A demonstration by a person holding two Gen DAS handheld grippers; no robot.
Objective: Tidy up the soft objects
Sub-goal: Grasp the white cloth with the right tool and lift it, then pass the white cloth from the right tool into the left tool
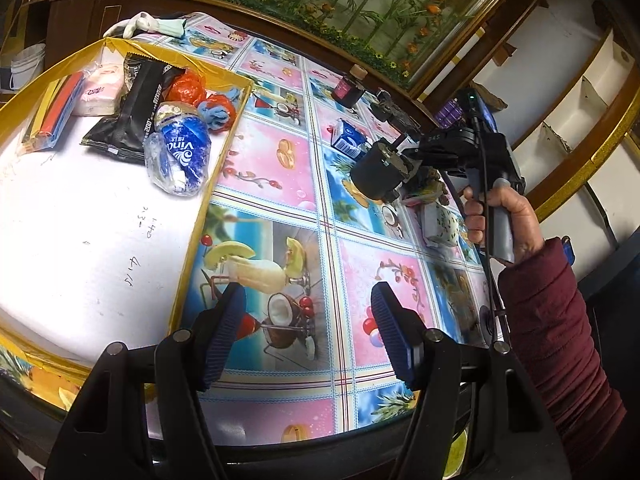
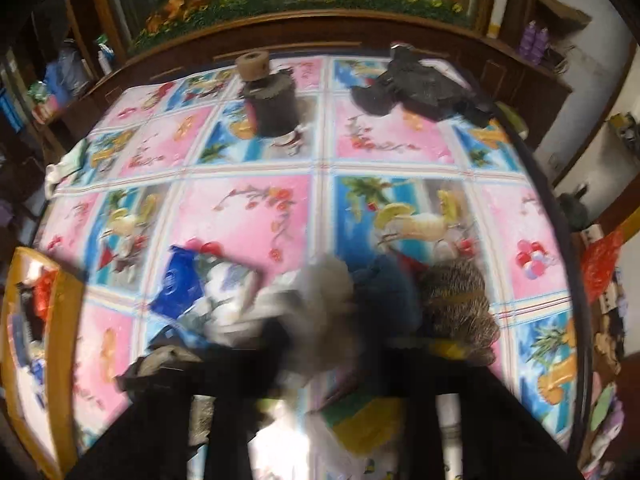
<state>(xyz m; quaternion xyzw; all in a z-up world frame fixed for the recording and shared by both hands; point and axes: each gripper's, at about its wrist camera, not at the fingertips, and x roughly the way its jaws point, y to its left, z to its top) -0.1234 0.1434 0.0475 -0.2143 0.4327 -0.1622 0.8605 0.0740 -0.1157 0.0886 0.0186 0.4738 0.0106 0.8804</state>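
Two tools work a desk (image 1: 320,208) covered in a bright fruit-print cloth. Nearest, the left tool (image 1: 308,334) hangs released and empty over the cloth beside the gold-edged tray (image 1: 224,152), its blue pads (image 1: 394,336) apart, apparently placed to receive or steady whatever comes next. Inside the tray, soft packs are already gathered at the far end: a blue tissue pack (image 1: 180,152), a black pouch (image 1: 136,112) and orange bags (image 1: 188,88), which suggests this is the collecting spot. Farther right, a hand (image 1: 500,220) holds the right tool (image 2: 320,308) low over loose items; its view is blurred, its jaws read as clenched, though on what cannot be told. A grey-white soft bundle (image 2: 320,300) lies at its tips, probably the next piece bound for the tray.
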